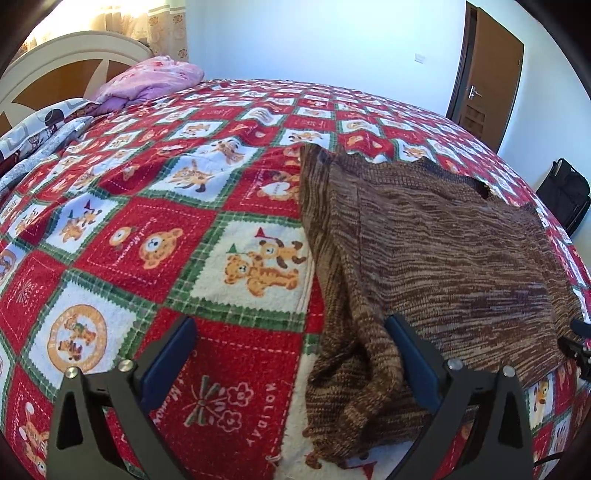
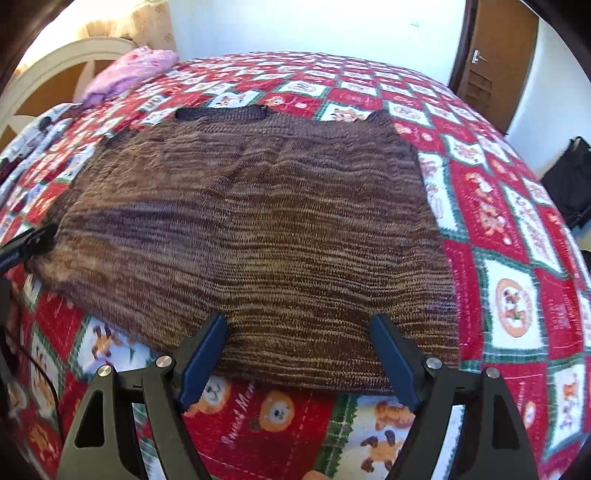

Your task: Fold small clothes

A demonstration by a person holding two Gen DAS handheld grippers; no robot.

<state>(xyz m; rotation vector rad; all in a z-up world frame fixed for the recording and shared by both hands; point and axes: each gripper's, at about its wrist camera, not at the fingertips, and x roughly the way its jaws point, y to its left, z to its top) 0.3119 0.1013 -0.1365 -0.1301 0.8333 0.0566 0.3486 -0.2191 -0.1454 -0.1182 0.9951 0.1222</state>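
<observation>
Brown knit sweater [image 2: 251, 229] lying flat on the bed's red patchwork blanket [image 1: 147, 221], left claw [image 1: 291, 354] gaping wide beside its bunched sleeve [image 1: 347, 354], right claw [image 2: 299, 350] hovering open over its near hem, gripping nothing

Home bedroom. Big bed [image 1: 155, 206] with a red, green and white teddy-bear holiday blanket [image 1: 221, 236] fills most of the view. Curved cream headboard [image 1: 55, 48] with wood panels at the far end, pink bundled bedding [image 1: 147, 79] against it. Patterned curtain [image 1: 162, 22] with daylight behind — window side. Brown wooden door [image 1: 487, 70] with a lever handle, light switch [image 1: 420, 56] on the plain white wall. Black bag [image 1: 567, 192] on the floor beside the bed — domestic, lived-in.
</observation>
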